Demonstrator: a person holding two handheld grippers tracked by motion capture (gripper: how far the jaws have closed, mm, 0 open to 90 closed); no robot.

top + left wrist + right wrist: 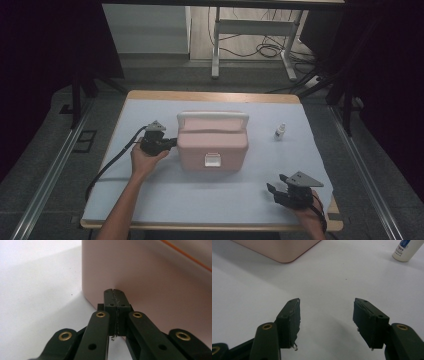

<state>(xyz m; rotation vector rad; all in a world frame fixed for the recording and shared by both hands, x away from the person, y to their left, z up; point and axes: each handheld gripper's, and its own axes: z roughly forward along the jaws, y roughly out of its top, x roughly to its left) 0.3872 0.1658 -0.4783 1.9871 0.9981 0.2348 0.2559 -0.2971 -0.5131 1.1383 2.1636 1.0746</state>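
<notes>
1. Pink box (212, 142) sits mid-table, lid down, white handle (213, 116) at its far edge; its contents are hidden from us.
2. We see a white sheet (200, 195) over the wooden table (210, 96), grey floor around.
3. Left claw (173, 142), pressed together, meets the box's left wall.
4. Right claw (272, 192), spread, rests near-right; small bottle (280, 131) stands far right, open sheet between.

pink lidded box (212, 141), handle folded back, latch closed, upright mid-table.
</notes>
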